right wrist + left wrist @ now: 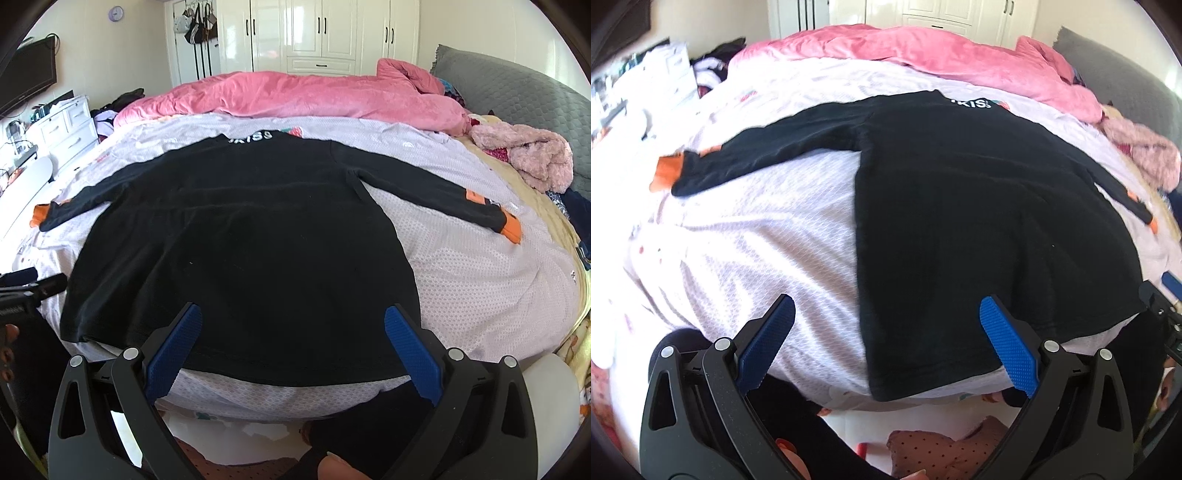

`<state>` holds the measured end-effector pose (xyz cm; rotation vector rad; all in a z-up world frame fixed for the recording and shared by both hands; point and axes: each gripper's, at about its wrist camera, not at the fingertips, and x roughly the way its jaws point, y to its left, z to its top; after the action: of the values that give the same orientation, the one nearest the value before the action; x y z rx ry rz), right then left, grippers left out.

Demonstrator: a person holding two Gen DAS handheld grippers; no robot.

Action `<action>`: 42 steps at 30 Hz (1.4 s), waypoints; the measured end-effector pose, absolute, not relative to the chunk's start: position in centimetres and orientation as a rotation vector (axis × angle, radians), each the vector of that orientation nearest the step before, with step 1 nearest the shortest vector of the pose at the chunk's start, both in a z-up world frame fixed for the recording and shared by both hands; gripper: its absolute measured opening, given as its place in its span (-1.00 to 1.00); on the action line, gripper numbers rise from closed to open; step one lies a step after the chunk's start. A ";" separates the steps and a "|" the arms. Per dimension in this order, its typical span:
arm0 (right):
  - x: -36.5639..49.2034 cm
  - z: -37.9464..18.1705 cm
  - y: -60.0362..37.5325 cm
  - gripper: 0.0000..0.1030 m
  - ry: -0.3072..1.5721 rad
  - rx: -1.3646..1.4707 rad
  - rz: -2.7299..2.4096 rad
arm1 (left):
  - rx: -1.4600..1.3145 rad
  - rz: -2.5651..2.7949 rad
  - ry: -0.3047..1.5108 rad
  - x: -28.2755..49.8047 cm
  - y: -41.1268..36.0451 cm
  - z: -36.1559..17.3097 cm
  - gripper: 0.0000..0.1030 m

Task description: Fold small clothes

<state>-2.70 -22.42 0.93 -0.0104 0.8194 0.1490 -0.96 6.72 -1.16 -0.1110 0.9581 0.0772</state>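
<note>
A small black long-sleeved shirt point(240, 240) with orange cuffs and white lettering at the neck lies flat on the bed, sleeves spread to both sides, hem toward me. In the left wrist view the same shirt point(979, 229) fills the right half. My left gripper point(886, 314) is open just above the hem's left part, nothing between its blue pads. My right gripper point(293, 321) is open over the hem's right part, also holding nothing. The tip of the right gripper shows at the left view's right edge.
A pale lilac bedsheet point(461, 266) covers the bed. A pink duvet point(295, 99) is bunched along the far side, a fluffy pink garment point(524, 155) and a grey pillow point(517, 88) at the right. White drawers point(66, 129) stand left, wardrobes behind.
</note>
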 end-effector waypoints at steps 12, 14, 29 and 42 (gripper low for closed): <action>-2.4 -0.3 -23.1 0.92 0.856 0.005 0.127 | -0.270 -0.048 0.970 -1.1 7.5 -4.0 0.43; -2.4 -0.4 -23.1 0.92 0.859 0.006 0.127 | -0.273 -0.066 0.984 -0.7 6.9 -4.6 0.09; -1.9 -1.2 -23.4 0.92 0.887 0.023 0.121 | -0.170 0.007 0.962 -2.1 10.5 -4.1 -1.00; -1.1 -1.4 -23.1 0.92 0.881 0.004 0.131 | -0.161 -0.068 0.811 -1.6 9.1 1.5 -0.47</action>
<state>-1.13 -23.09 -1.41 0.0044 0.8811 0.1313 -1.56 9.15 1.46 -0.1613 0.8108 -0.0679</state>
